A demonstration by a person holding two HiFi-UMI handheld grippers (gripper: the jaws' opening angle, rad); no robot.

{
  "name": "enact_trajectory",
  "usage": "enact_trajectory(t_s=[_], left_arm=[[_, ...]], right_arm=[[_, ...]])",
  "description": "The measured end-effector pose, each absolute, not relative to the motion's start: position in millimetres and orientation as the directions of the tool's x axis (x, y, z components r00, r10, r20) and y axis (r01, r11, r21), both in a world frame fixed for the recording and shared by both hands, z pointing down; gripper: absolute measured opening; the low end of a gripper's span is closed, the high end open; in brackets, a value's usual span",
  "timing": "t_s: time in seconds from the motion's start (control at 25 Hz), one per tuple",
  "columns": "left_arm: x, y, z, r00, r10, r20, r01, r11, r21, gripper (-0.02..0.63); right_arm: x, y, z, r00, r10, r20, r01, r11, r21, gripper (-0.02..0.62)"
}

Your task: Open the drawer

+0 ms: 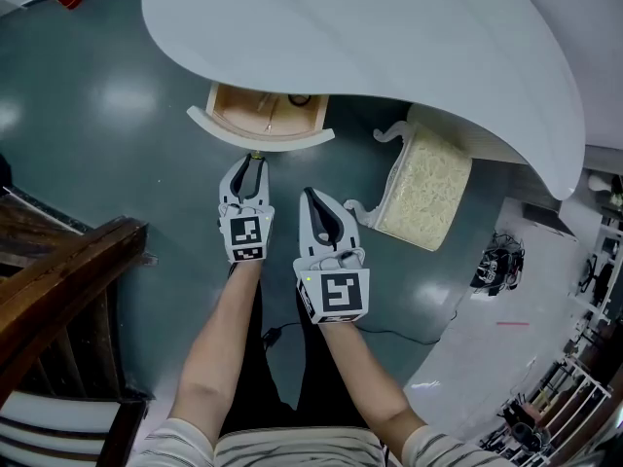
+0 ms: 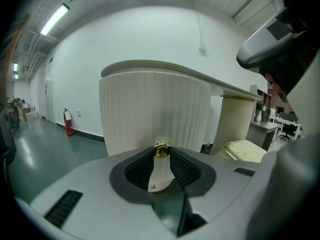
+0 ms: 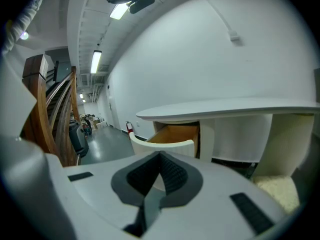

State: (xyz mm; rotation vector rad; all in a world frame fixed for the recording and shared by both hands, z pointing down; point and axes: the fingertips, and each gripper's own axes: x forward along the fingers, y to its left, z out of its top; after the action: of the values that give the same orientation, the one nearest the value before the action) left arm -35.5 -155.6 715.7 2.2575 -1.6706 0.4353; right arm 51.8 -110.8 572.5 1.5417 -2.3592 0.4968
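1. wooden inside, curved white front: in the head view the drawer (image 1: 261, 141) stands partly out from under the desk (image 1: 409, 37). its front faces the person and its long axis lies across the picture. the left gripper (image 1: 254, 163) meets the middle of the front; the right gripper (image 1: 312, 200) hangs apart, nearer the person.
2. left gripper view: the jaws are clenched on the brass knob (image 2: 161, 149). i judge this the pulling step; the next move calls for a straight draw back along the slide.
3. right gripper view: the jaws are closed on nothing, with the open drawer beyond them.
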Motion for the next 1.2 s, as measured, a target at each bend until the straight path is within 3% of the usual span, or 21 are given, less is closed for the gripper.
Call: enact_trajectory(t_s=[1.2], left_arm=[[-43, -108, 719, 0.267, -0.844, 0.466, -0.963, -0.254, 0.092, 0.106]], right_arm=[[41, -92, 578, -0.400, -0.799, 0.449, -0.915, 0.375, -0.147, 0.014]])
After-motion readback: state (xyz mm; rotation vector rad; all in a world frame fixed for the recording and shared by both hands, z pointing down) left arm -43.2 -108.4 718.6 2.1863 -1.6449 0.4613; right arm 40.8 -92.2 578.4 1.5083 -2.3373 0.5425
